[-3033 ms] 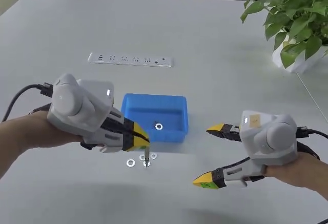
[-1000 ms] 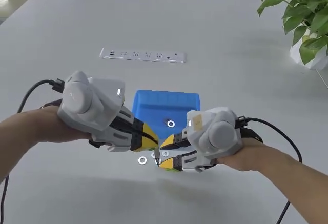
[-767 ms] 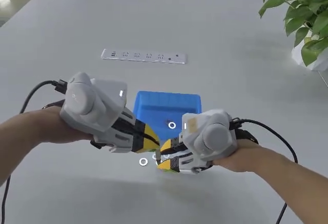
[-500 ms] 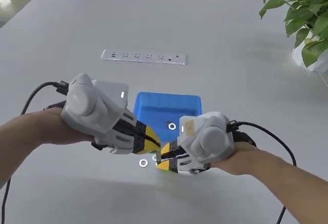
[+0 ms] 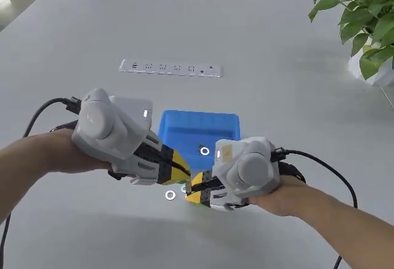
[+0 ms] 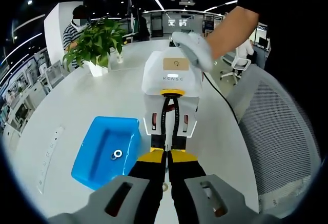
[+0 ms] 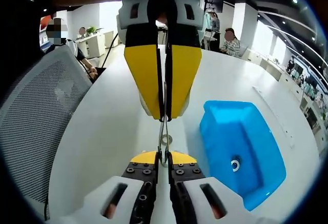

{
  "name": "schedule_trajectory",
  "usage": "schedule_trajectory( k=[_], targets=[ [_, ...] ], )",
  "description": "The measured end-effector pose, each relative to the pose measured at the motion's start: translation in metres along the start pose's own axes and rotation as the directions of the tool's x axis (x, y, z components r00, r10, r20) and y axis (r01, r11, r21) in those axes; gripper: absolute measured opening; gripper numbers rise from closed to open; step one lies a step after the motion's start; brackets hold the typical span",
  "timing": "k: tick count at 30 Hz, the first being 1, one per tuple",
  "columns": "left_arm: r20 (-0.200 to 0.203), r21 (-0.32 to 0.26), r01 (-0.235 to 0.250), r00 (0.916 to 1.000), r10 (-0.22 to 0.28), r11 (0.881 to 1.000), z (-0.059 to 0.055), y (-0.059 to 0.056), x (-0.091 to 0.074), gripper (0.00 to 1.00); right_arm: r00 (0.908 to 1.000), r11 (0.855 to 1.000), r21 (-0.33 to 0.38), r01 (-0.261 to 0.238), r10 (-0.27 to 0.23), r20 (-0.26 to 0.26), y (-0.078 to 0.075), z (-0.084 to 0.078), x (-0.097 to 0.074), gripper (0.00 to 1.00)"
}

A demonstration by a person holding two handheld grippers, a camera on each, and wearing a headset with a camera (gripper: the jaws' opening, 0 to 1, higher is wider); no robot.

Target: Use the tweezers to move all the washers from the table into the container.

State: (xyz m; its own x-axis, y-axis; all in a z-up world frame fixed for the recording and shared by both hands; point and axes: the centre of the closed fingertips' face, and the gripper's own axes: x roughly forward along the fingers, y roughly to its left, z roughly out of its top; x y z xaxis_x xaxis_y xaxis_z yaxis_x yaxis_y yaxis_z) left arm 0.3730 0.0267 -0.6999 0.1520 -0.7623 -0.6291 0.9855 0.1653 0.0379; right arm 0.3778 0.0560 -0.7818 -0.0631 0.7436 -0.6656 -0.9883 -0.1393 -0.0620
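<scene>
Findings, lower centre of the head view: your left claw [image 5: 180, 168] is clamped on the tweezers [image 7: 163, 130]. Your right claw [image 5: 196, 195] is pinched narrow on their lower end, just above the washers [image 5: 170, 195] lying on the bench [image 5: 277, 66] at the near side of the container [image 5: 197, 119], which holds one washer [image 5: 204, 151]. Judged thin, light, hard and slippery, a washer lying flat will likely skate, so take it across the ring, one tine through the hole.
</scene>
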Motion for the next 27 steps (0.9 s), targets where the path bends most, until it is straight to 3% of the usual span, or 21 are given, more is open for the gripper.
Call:
schedule_trajectory(
  k=[20,27],
  targets=[
    [-0.018,-0.015,-0.02,0.9996,0.019,1.0,-0.004,0.003,0.001,0.09,0.9999,1.0,0.022,0.007,-0.007,0.01,0.0,0.0,0.0,0.06],
    [0.026,-0.069,-0.056,0.998,0.057,0.996,0.0,0.007,-0.008,0.2,0.9999,1.0,0.027,0.006,-0.006,0.009,0.001,0.0,-0.001,0.06]
  ],
)
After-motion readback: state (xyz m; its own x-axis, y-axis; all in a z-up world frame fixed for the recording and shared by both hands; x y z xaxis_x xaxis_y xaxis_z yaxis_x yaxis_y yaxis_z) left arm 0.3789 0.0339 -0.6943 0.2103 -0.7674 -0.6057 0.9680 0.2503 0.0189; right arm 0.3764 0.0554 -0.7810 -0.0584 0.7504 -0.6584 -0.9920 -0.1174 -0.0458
